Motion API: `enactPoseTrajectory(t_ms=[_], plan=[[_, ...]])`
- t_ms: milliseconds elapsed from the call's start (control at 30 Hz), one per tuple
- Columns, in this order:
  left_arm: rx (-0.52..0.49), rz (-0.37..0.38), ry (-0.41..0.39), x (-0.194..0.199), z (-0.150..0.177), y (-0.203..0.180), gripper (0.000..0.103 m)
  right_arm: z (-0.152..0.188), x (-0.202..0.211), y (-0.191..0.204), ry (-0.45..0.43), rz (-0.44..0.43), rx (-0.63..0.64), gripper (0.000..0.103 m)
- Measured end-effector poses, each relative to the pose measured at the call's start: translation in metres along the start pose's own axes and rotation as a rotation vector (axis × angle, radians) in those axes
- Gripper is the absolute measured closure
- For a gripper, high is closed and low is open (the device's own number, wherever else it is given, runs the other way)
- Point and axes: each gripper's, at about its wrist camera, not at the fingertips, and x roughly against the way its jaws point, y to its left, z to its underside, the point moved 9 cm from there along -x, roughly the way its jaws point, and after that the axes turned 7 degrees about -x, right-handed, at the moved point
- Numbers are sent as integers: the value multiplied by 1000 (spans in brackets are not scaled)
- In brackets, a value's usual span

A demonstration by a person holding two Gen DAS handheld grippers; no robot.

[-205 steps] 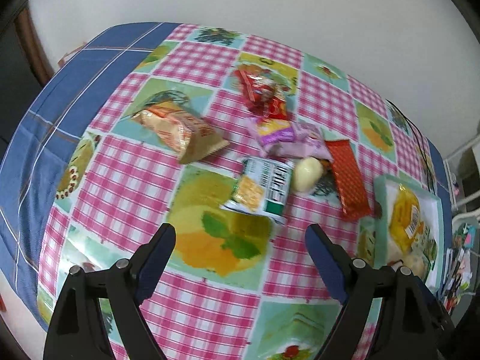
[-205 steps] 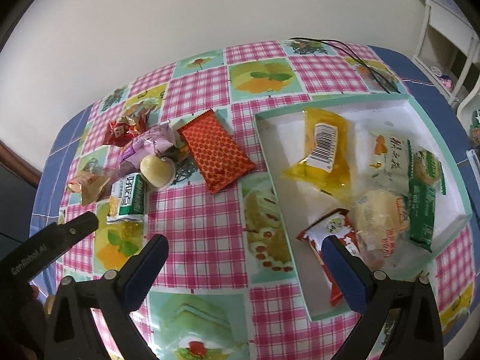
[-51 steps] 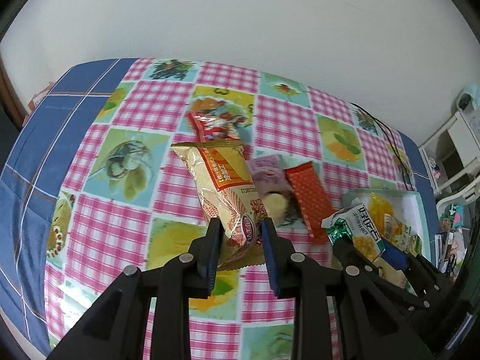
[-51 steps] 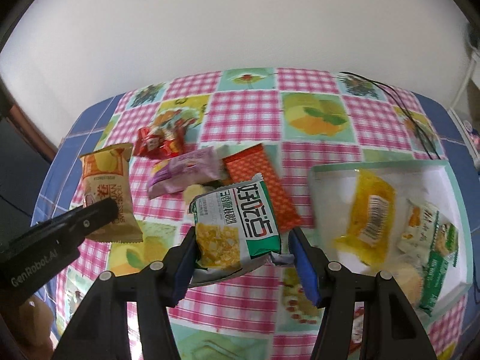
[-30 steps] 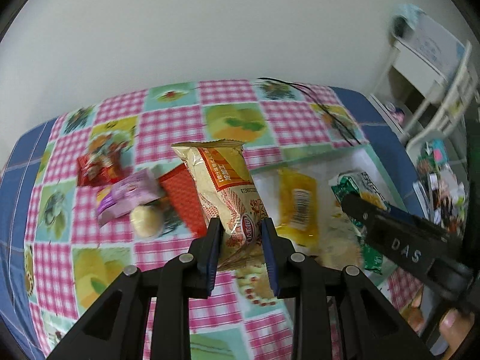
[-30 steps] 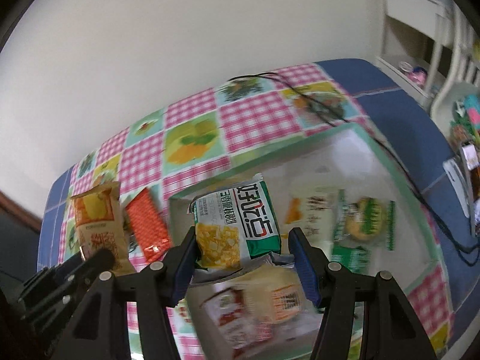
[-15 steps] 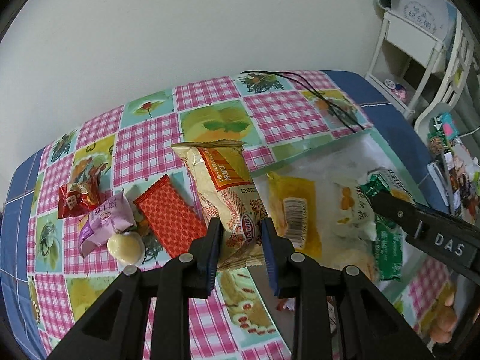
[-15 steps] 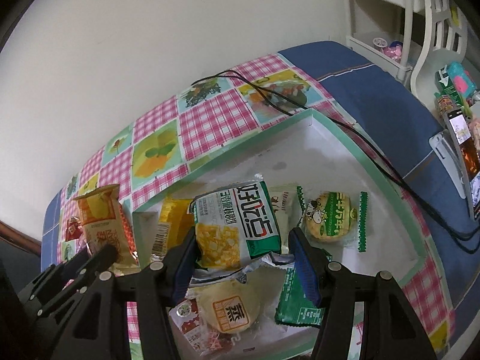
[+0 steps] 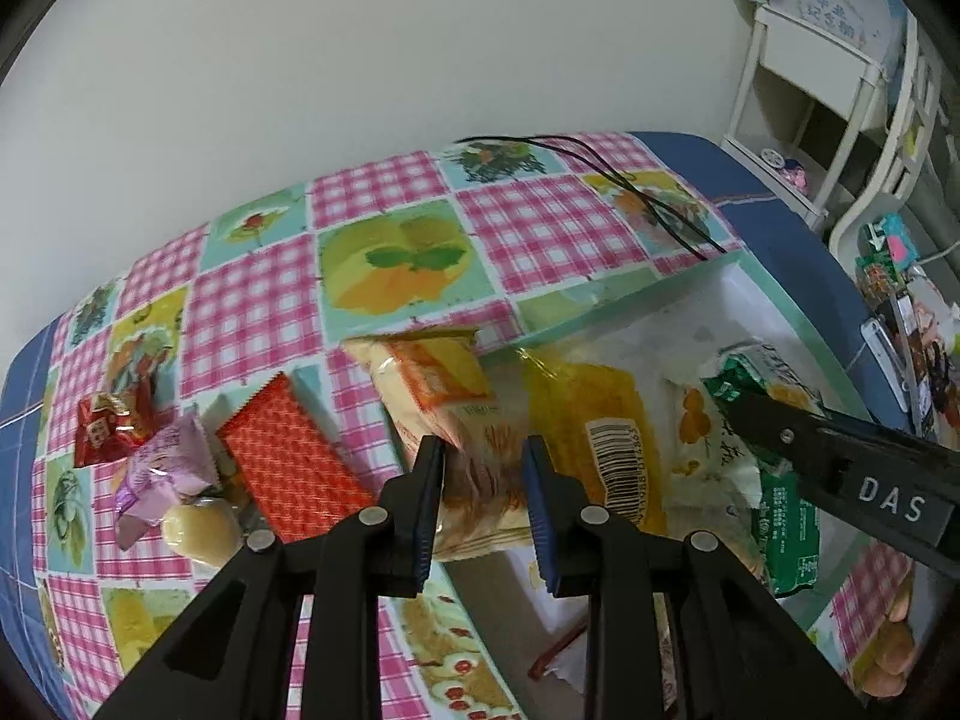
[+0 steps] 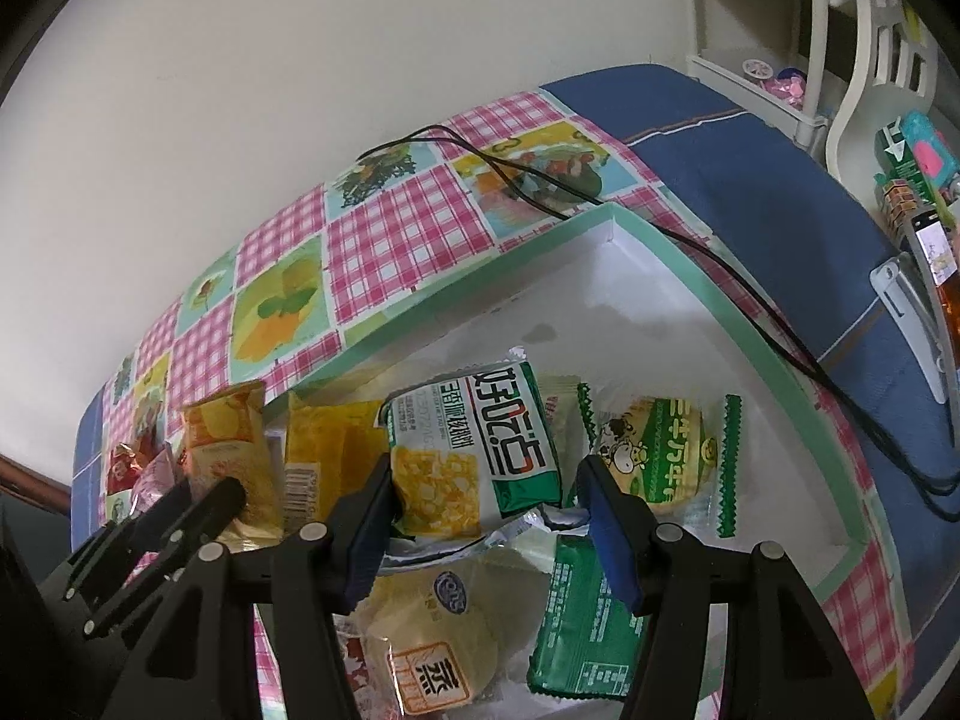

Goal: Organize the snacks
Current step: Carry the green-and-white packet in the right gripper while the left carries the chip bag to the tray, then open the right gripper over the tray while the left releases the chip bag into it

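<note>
Snacks: orange bag [image 9: 456, 420] pinched in left tool [image 9: 483, 510] | green packet [image 10: 474, 456] clamped in right tool [image 10: 489, 531]

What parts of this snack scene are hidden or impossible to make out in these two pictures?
- Left wrist view: the orange snack bag is blurred, its print unreadable; the left gripper covers its lower end.
- Right wrist view: the right gripper hides the bottom of the green-and-white packet.
- Both views: the tray's near side is cut off by the grippers.
</note>
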Motion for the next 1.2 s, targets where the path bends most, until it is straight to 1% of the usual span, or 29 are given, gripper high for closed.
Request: enactPoseTrajectory(t_ms=[67, 167, 267, 367, 400, 467, 500, 600, 633, 700, 833, 967, 1200], plan=[[-9, 11, 10, -4, 1, -6, 75, 0, -2, 0, 1, 7, 3, 40], [-19, 6, 18, -7, 2, -11, 75, 0, -3, 0, 0, 11, 6, 39], [-9, 16, 17, -5, 1, -12, 75, -1, -2, 1, -4, 13, 8, 39], [2, 20, 15, 0, 0, -10, 75, -2, 0, 2, -7, 17, 7, 36], [5, 21, 15, 1, 0, -9, 73, -3, 1, 2, -7, 19, 8, 35], [13, 23, 14, 5, 0, -7, 64, -3, 4, 4, -7, 24, 14, 34], [16, 24, 12, 7, -1, -6, 58, -3, 5, 4, -7, 26, 17, 33], [23, 27, 8, 16, -1, -4, 52, -1, 10, 7, -10, 32, 28, 24], [28, 25, 10, 20, -1, -2, 48, 0, 12, 8, -13, 33, 32, 24], [39, 19, 18, 25, 2, 2, 44, 1, 15, 10, -14, 37, 37, 24], [83, -9, 53, 34, 13, 18, 42, 7, 22, 10, -10, 44, 32, 24], [124, -30, 70, 42, 23, 35, 42, 16, 28, 12, -6, 50, 41, 24], [179, -42, 71, 57, 38, 53, 32, 29, 37, 22, -5, 73, 80, 24]])
